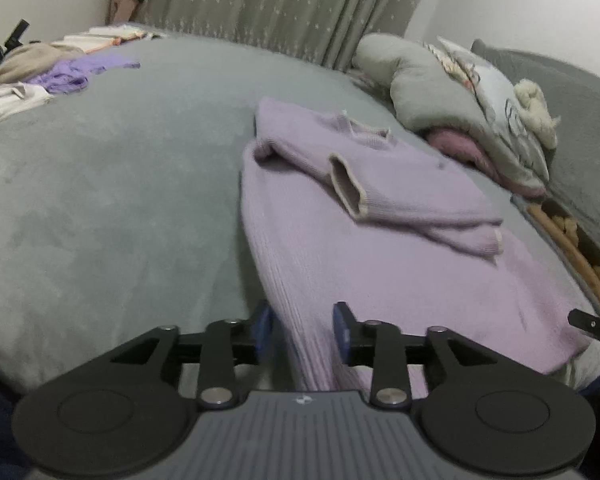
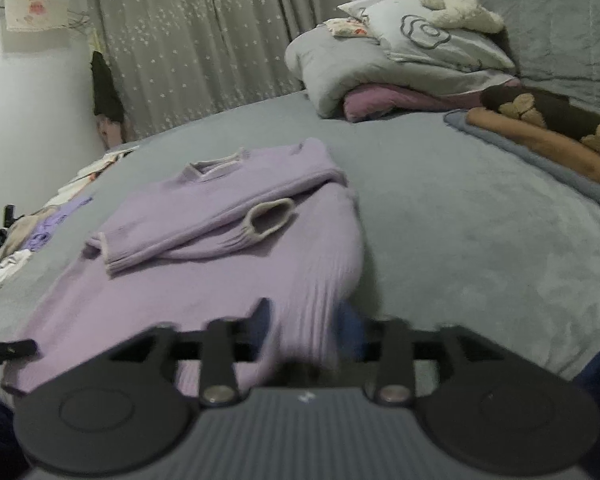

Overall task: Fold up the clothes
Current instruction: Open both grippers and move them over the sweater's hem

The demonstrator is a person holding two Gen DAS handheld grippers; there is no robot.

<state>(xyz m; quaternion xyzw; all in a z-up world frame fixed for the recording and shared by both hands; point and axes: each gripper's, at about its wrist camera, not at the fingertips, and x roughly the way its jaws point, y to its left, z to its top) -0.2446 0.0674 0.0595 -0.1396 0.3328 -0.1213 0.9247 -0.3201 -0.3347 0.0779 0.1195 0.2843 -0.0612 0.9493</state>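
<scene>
A lilac knit sweater (image 1: 380, 248) lies flat on the grey bed (image 1: 120, 180), collar at the far end and both sleeves folded across its chest. My left gripper (image 1: 303, 330) is at the near left corner of the hem. Its jaws stand apart with the ribbed edge running between the blue pads, not pinched. In the right wrist view the sweater (image 2: 204, 272) shows with a cream-edged cuff on top. My right gripper (image 2: 306, 324) is at the near right corner of the hem, blurred. Its jaws are apart and the hem lies loose between them.
Loose clothes (image 1: 40, 72) are heaped at the bed's far left. Folded duvets and pillows (image 2: 380, 68) are stacked at the far right, beside a brown blanket (image 2: 540, 132). Grey star-print curtains (image 2: 200, 40) hang behind. Bare grey bedspread (image 2: 460, 220) flanks the sweater.
</scene>
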